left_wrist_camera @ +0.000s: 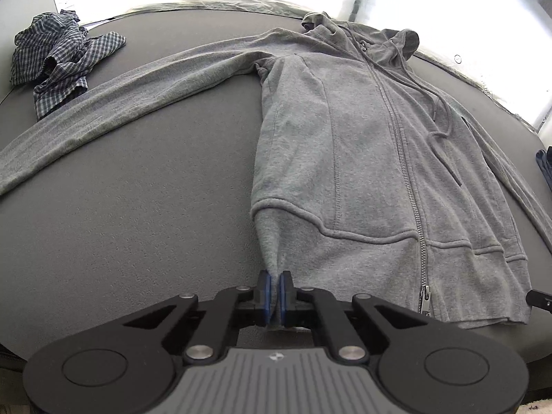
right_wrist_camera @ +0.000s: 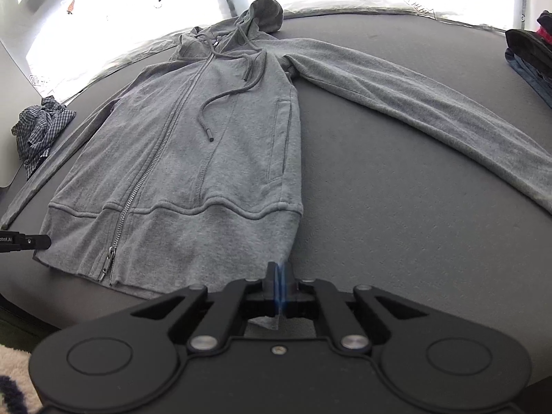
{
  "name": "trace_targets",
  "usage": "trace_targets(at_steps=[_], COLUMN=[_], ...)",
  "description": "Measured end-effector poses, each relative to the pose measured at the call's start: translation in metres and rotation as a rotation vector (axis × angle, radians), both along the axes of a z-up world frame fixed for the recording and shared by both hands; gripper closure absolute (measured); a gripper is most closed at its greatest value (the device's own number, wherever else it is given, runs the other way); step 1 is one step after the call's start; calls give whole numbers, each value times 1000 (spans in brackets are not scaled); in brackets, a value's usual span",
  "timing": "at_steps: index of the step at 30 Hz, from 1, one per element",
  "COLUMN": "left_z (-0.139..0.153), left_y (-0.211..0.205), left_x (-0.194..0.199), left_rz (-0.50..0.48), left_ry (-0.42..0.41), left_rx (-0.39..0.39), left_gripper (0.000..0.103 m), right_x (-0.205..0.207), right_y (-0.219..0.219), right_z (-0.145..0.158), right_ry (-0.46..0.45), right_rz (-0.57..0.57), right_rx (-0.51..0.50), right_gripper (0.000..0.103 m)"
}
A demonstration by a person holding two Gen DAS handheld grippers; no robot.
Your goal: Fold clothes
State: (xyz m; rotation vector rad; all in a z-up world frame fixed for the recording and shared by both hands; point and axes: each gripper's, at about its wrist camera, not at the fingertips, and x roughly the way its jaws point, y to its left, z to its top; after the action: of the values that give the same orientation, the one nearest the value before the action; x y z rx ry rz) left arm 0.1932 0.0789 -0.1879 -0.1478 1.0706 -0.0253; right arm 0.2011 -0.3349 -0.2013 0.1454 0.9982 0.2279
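Note:
A grey zip-up hoodie (left_wrist_camera: 362, 158) lies face up and zipped on a dark grey table (left_wrist_camera: 138, 224), hood at the far edge, both sleeves spread out sideways. My left gripper (left_wrist_camera: 275, 277) is shut on the hem's near left corner, and the fabric rises in a pinched ridge between the blue pads. In the right wrist view the same hoodie (right_wrist_camera: 193, 158) stretches away from me. My right gripper (right_wrist_camera: 280, 269) is shut on the hem's near right corner, with a flap of cloth hanging behind the pads. The left gripper's black side (right_wrist_camera: 31, 241) pokes in at the left edge.
A crumpled blue checked shirt (left_wrist_camera: 58, 58) sits at the table's far left. Folded dark and denim clothes (right_wrist_camera: 531, 62) are stacked at the far right edge. A bright white sheet with carrot prints (right_wrist_camera: 120, 10) lies beyond the table. A fluffy rug (right_wrist_camera: 13, 372) shows below the near edge.

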Motion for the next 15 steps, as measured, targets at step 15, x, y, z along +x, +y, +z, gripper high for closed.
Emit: trace_targets(at_steps=[15], left_z=[5], left_y=[1], left_x=[22], left_rz=[24], left_ry=[23], left_rx=[44], left_gripper=[74], right_x=[13], right_y=[-10], right_z=[3], right_ry=[-3], right_rz=[-85], right_rx=[-62], right_gripper=[74])
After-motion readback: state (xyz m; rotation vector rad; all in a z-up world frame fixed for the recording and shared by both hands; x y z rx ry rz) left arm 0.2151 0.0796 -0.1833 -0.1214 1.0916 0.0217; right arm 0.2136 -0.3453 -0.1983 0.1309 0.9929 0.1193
